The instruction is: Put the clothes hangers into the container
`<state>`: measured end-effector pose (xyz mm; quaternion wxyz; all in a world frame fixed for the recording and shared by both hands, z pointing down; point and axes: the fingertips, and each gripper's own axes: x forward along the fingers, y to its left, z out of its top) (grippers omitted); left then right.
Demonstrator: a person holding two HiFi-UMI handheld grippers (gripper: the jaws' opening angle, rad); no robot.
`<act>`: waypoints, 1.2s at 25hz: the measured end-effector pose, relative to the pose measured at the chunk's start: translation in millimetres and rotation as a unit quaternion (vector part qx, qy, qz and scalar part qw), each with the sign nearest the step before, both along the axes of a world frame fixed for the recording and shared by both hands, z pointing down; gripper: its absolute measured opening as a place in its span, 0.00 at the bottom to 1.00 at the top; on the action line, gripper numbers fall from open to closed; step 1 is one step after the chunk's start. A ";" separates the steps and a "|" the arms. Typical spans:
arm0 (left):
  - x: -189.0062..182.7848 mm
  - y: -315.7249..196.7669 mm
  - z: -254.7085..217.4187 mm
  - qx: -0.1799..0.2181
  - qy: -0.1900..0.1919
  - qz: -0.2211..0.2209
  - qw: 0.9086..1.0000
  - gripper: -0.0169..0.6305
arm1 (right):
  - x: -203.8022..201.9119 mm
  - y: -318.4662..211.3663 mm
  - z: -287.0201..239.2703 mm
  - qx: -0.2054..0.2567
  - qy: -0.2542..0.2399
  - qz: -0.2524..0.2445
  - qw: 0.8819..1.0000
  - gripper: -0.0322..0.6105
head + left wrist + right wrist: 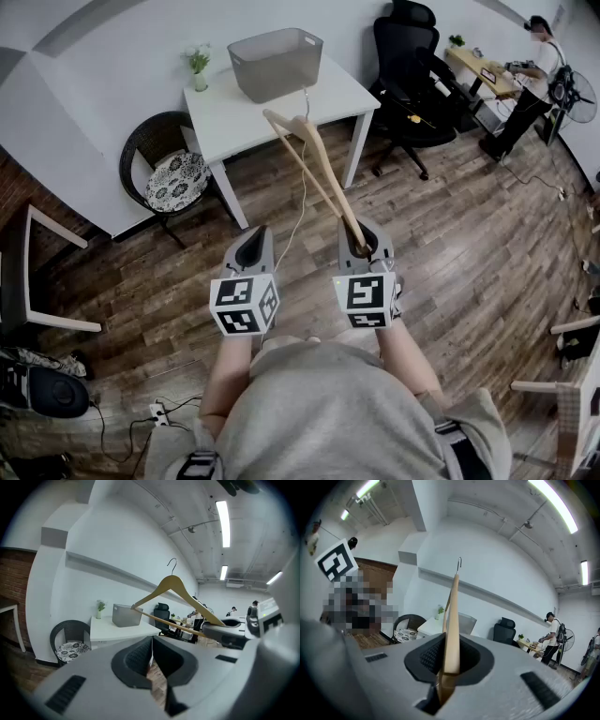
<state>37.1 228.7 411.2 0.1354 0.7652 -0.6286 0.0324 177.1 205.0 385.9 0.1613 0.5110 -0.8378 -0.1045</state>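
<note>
Right gripper (364,242) is clamped on one end of the wooden clothes hanger (314,169); in the right gripper view the wood stands upright between the pads, which press it from both sides with the jaws only slightly parted. Left gripper (253,248) holds nothing, its jaws drawn together to a thin slit, and it hovers level just beside the right one.

From the clamped end the hanger reaches up and away from the person. In the head view its apex lies over the front edge of the white table (234,117), short of the grey container (277,61). A thin pale cord (302,202) runs from under the apex down toward the left gripper; what it is fixed to I cannot tell.

That container is open-topped and sits toward the back of the table, close to the wall, with a small potted plant (197,67) just beside its left side. Between its near rim and the table's front edge the tabletop is bare.

Bare wooden floor (450,234) lies between the grippers and the table. A dark wicker chair (141,150) with a patterned cushion stands against the table's left side, and a black office chair (412,75) is near the right corner. Well apart at far right, a person (534,66) stands by a desk (473,64) and a fan (574,94)
</note>
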 end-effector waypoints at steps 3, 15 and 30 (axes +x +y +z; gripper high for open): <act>0.3 -0.7 -1.6 0.001 0.001 0.001 1.000 0.04 | -0.2 -0.7 -1.4 0.002 0.000 0.000 1.000 0.10; 12.3 -5.5 1.3 0.001 0.005 0.000 1.000 0.04 | 13.2 -6.4 1.9 0.000 -0.001 0.004 1.000 0.10; 13.6 -28.8 6.7 0.001 0.006 -0.002 1.000 0.04 | 20.0 -37.5 7.8 -0.009 -0.016 0.007 1.000 0.10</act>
